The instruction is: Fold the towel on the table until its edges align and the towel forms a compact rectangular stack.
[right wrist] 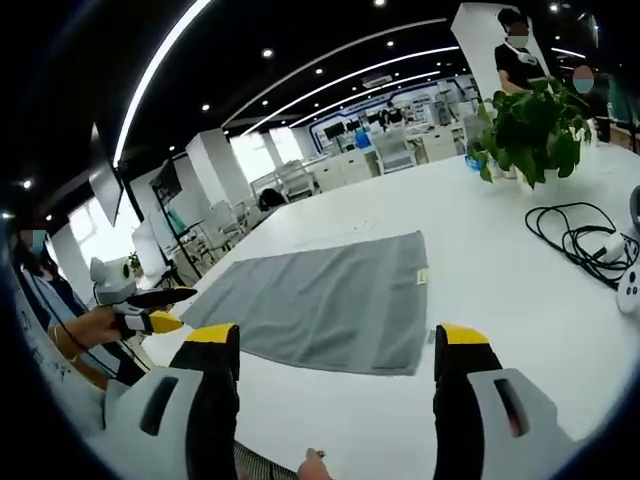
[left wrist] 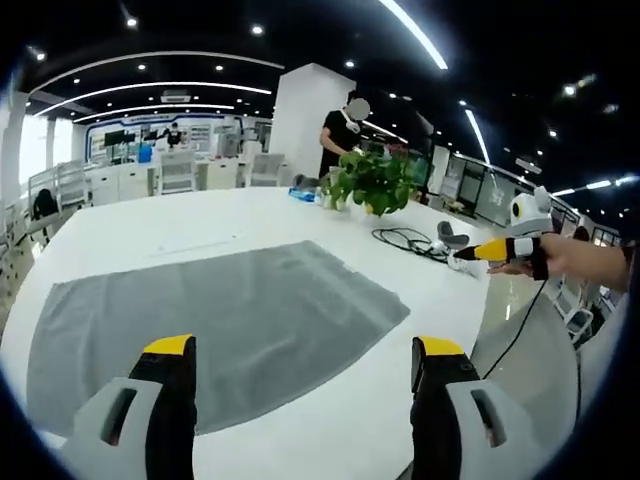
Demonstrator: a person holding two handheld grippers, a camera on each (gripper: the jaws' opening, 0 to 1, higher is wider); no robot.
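Observation:
A grey towel (left wrist: 215, 320) lies spread flat in a single layer on the white table (left wrist: 180, 230). My left gripper (left wrist: 305, 365) is open above the towel's near edge, holding nothing. In the right gripper view the same towel (right wrist: 325, 300) lies ahead, with a small tag at its right edge. My right gripper (right wrist: 335, 365) is open over the table just short of the towel's near edge. The right gripper (left wrist: 500, 250) appears at the far right of the left gripper view, held by a hand. The left gripper (right wrist: 150, 300) comes in from the left of the right gripper view.
A potted green plant (left wrist: 372, 182) stands at the table's far side, with a coiled black cable (left wrist: 410, 240) beside it. A white controller (right wrist: 630, 285) lies at the right edge. A person in black (left wrist: 345, 135) stands behind the plant. Chairs and desks fill the background.

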